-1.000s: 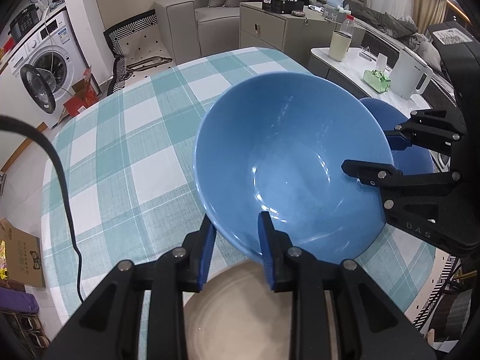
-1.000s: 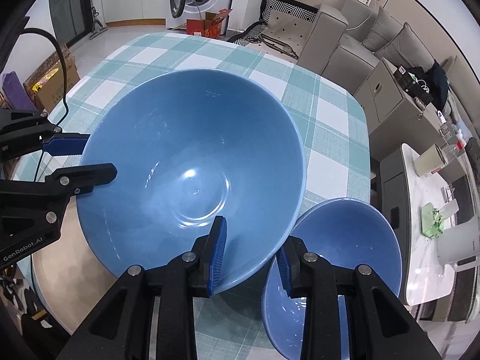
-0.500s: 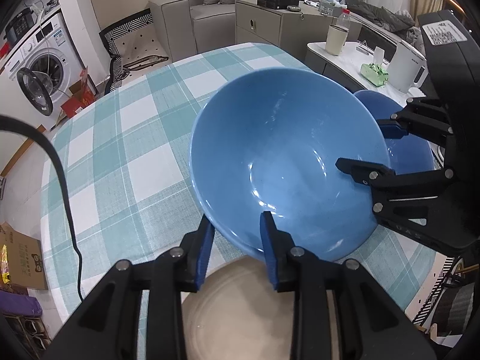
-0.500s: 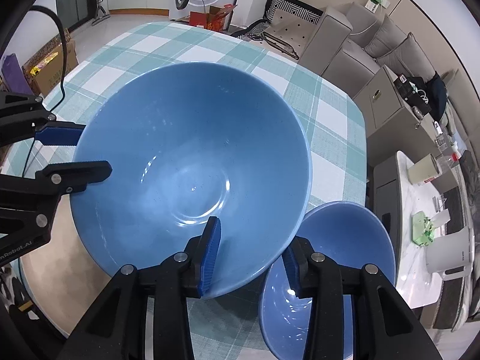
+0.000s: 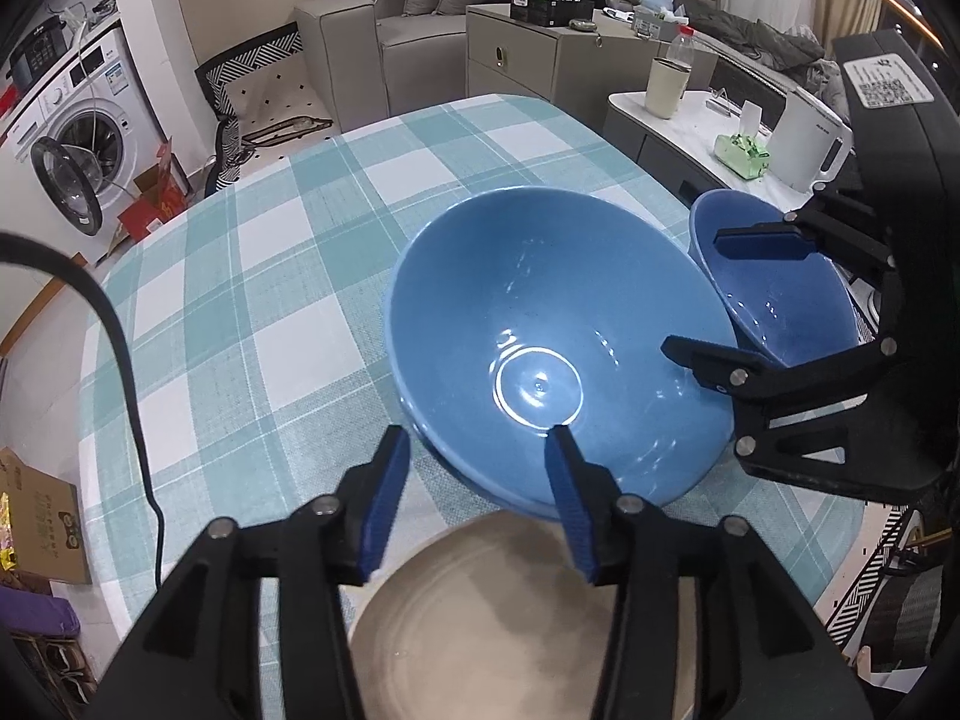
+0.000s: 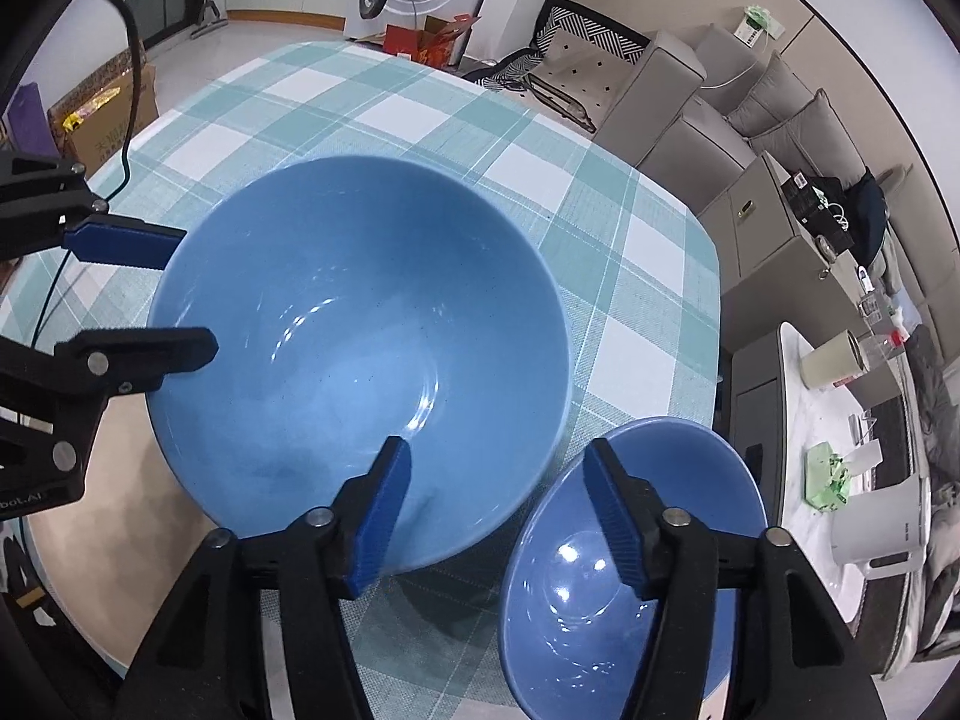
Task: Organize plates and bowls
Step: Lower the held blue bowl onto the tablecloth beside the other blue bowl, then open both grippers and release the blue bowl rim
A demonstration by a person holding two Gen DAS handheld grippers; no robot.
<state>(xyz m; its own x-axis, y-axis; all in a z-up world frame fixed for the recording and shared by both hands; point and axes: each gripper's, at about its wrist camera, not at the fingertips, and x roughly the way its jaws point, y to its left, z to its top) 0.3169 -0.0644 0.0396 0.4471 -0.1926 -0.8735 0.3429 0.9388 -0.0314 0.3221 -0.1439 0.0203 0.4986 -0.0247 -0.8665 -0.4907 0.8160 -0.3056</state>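
A large blue bowl [image 5: 558, 336] rests on the checked tablecloth [image 5: 240, 300]; it also shows in the right wrist view [image 6: 360, 348]. My left gripper [image 5: 474, 498] is open, its jaws spread on either side of the bowl's near rim. My right gripper [image 6: 504, 516] is open too, one jaw inside the bowl's rim, the other outside. A smaller blue bowl [image 6: 630, 570] sits to the right of the big one; it also shows in the left wrist view [image 5: 780, 288]. A beige plate [image 5: 480, 624] lies under my left gripper at the table's near edge.
The table's right edge [image 6: 714, 300] runs close behind the small bowl. Beyond it stands a white side table with a kettle [image 6: 882, 522] and a cup [image 6: 834, 360]. A black cable [image 5: 120, 360] crosses the cloth at the left.
Both grippers have opened and let go of the large blue bowl. The bowl has come down from a tilted, lifted pose to rest on the cloth.
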